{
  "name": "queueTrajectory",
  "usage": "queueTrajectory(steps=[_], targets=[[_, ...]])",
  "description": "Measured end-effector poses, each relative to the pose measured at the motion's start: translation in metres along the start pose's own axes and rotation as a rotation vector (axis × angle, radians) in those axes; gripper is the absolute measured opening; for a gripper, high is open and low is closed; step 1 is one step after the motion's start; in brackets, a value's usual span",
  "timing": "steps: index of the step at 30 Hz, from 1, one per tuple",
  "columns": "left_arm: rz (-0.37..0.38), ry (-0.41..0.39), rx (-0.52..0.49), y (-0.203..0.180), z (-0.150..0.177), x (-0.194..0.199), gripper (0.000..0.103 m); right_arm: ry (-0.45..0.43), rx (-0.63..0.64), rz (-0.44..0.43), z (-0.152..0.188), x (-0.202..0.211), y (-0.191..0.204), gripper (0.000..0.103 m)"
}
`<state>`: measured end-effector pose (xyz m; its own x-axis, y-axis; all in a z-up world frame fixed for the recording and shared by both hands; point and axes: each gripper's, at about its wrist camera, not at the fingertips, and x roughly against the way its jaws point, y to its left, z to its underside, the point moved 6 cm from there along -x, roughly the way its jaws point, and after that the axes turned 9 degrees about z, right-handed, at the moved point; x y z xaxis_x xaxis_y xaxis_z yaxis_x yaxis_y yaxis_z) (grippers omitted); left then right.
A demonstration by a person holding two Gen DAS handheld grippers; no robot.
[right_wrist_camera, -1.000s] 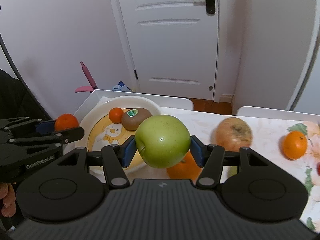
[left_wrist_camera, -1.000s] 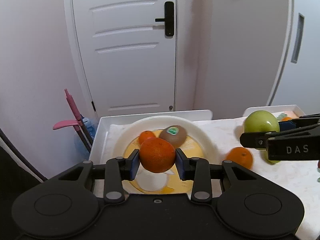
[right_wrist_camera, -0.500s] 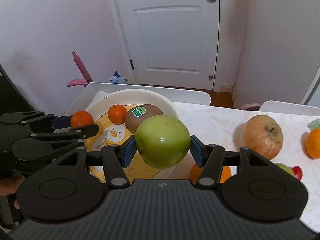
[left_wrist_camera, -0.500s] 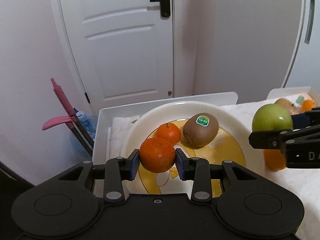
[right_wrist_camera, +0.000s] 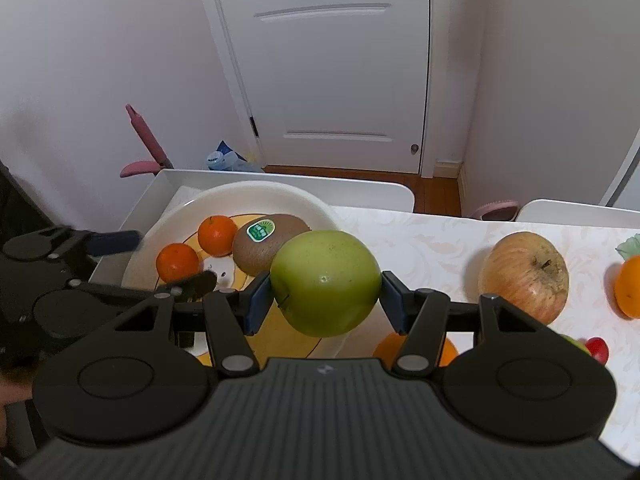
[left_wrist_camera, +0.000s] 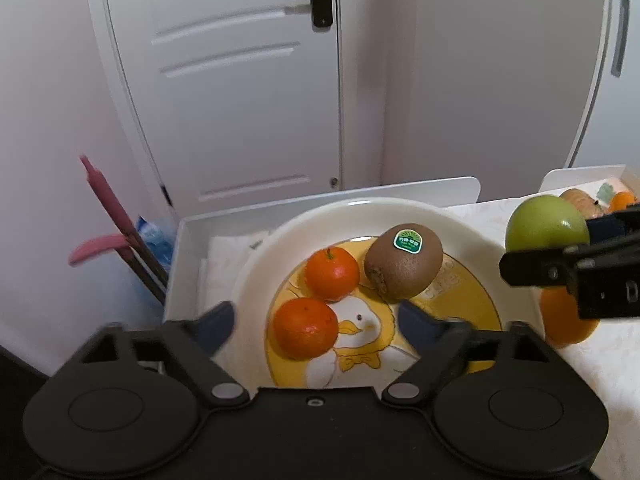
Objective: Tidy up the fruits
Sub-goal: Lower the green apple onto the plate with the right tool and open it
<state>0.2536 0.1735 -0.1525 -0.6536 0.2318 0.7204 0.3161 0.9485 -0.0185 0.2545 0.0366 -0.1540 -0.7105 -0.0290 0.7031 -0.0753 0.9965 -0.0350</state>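
A white plate [left_wrist_camera: 472, 236] with a yellow duck picture holds a kiwi [left_wrist_camera: 404, 264] and two tangerines, one at the back [left_wrist_camera: 332, 268] and one at the front [left_wrist_camera: 304, 328]. My left gripper [left_wrist_camera: 316, 322] is open, its jaws either side of the front tangerine, which rests on the plate. My right gripper [right_wrist_camera: 326, 298] is shut on a green apple [right_wrist_camera: 326, 282] and holds it above the plate's right rim [right_wrist_camera: 320, 208]. The apple also shows at the right of the left wrist view [left_wrist_camera: 546, 224].
The plate sits in a white tray [left_wrist_camera: 192, 240] at the table's left end. On the patterned tablecloth lie a reddish apple [right_wrist_camera: 524, 276], an orange [right_wrist_camera: 628, 288] at the far right, another orange [left_wrist_camera: 568, 320] under my right gripper, and small red fruit [right_wrist_camera: 596, 348].
My left gripper opened and let go of the tangerine, which now lies on the plate in front of the other one. My right gripper moved left over the plate's rim with the apple.
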Motion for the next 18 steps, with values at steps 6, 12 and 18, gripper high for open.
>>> queueTrajectory(steps=[6, 12, 18], targets=[[-0.021, 0.002, 0.016, 0.000, 0.002, 0.016, 0.100, -0.001, 0.045, -0.020, -0.005, 0.002, -0.002, 0.072], [-0.048, 0.008, 0.066, 0.004, 0.008, 0.029, 0.103, 0.004, 0.101, -0.052, -0.006, -0.001, 0.004, 0.072], [-0.054, 0.031, 0.096, 0.002, 0.016, 0.037, 0.103, 0.022, 0.200, -0.082, -0.002, -0.014, 0.018, 0.072]])
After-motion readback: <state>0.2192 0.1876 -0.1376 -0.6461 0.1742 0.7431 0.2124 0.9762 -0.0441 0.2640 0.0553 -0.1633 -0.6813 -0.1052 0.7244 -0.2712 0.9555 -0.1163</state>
